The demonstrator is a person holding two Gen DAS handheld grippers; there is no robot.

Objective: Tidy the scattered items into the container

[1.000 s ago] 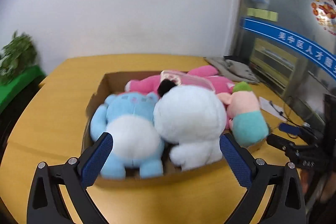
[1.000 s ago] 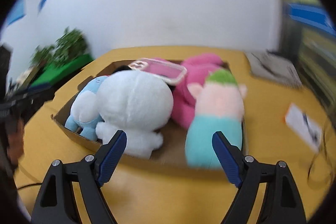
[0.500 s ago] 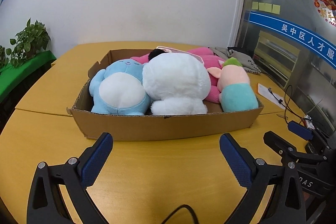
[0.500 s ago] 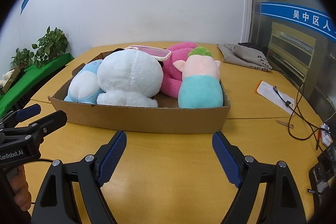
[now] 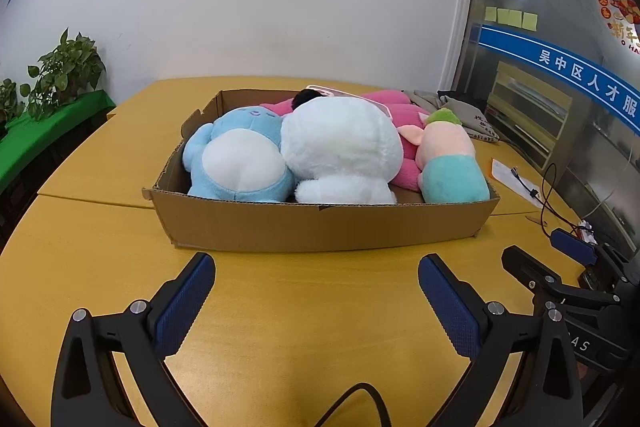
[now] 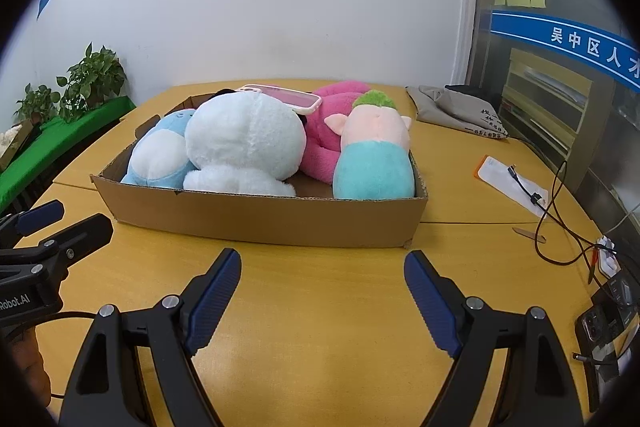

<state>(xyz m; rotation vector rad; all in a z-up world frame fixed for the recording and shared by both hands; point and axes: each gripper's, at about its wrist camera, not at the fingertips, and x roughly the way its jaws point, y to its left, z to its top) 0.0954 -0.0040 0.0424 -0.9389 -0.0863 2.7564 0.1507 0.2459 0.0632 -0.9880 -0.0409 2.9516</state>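
Note:
A shallow cardboard box [image 5: 320, 227] [image 6: 260, 217] sits on the yellow table and holds plush toys: a blue one [image 5: 240, 155] [image 6: 160, 155], a big white one [image 5: 340, 147] [image 6: 244, 143], a pink one [image 5: 404, 163] [image 6: 328, 131] and a pig in teal [image 5: 448, 163] [image 6: 376, 155]. A pink-cased phone [image 6: 284, 97] lies on top of the toys. My left gripper [image 5: 316, 283] hangs open over bare table in front of the box. My right gripper [image 6: 322, 279] is open too, with nothing between its fingers.
A grey cloth bag [image 6: 460, 111] lies at the back right. A white packet with a cable [image 6: 512, 183] and black wires [image 6: 560, 223] lie to the right. A power strip and phone [image 6: 604, 311] sit at the right edge. Potted plants [image 5: 60, 75] stand left.
Both grippers have pulled back from over the toys to the table in front of the box. They stay open and hold nothing.

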